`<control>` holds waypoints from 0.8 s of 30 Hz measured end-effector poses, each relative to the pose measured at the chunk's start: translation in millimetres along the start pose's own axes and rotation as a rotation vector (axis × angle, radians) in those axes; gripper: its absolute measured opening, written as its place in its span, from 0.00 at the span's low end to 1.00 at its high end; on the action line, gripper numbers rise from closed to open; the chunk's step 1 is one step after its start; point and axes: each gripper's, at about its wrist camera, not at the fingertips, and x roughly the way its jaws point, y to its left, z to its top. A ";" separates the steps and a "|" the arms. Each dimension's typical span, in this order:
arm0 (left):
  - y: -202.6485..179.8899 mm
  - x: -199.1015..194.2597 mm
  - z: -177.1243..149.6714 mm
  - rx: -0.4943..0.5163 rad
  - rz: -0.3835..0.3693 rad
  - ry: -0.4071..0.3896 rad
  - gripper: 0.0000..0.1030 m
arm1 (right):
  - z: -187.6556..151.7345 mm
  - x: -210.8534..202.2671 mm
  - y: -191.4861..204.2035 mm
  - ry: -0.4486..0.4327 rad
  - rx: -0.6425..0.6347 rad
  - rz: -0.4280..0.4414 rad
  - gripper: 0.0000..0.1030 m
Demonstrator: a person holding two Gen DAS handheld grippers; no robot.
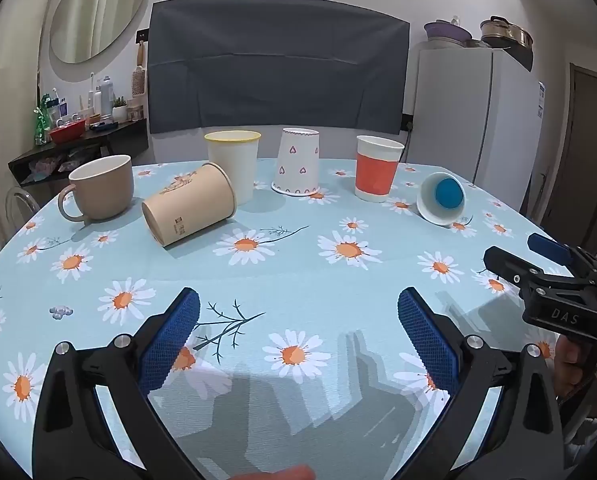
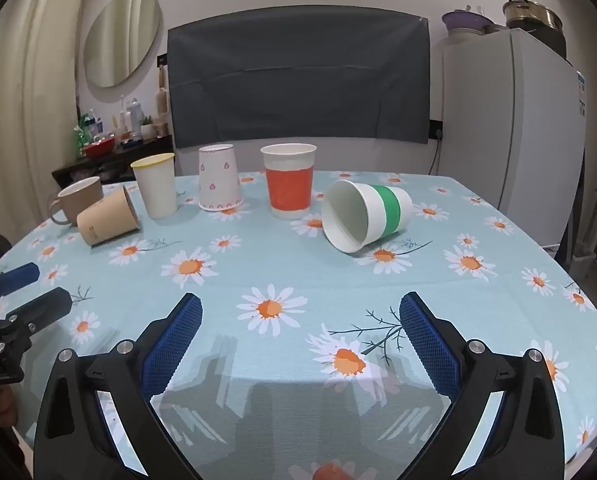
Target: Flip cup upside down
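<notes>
**Two open claws wait over a table of cups, nothing yet grasped**

A round table (image 1: 298, 288) with a pale blue daisy cloth filled both wrist views. Along its far side, from the left of the frame to the right, stood a beige mug (image 1: 100, 188) upright, a tan paper cup (image 1: 188, 210) lying on its side, a white cup with a yellow rim (image 1: 234, 166) upright, a heart-patterned cup (image 1: 297, 166) already mouth down, and an orange-banded cup (image 1: 376, 168) upright. At the right lay a green-banded cup (image 2: 366, 216) on its side, its mouth turned toward the right wrist camera.

The left claw (image 1: 298, 340) hovered low at the bottom of its frame, fingers spread wide and holding nothing. The right claw (image 2: 300, 340) was likewise wide open and empty, well short of every cup.

This looked like the opening step: the approach had not begun. Which cup was meant could not be told; the green-banded cup lay nearest the right claw. The next move would likely call for reaching forward, closing gently on a thin paper wall without crushing it, then turning it rim down.
</notes>
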 end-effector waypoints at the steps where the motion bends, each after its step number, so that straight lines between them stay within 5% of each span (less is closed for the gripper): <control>1: 0.1 0.1 0.1 0.000 -0.002 0.001 0.94 | -0.1 -0.2 -0.2 -0.003 0.002 0.002 0.92; 24: -2.9 -5.2 1.1 0.009 0.014 -0.021 0.94 | 0.3 -2.2 -1.2 -0.003 -0.003 -0.002 0.92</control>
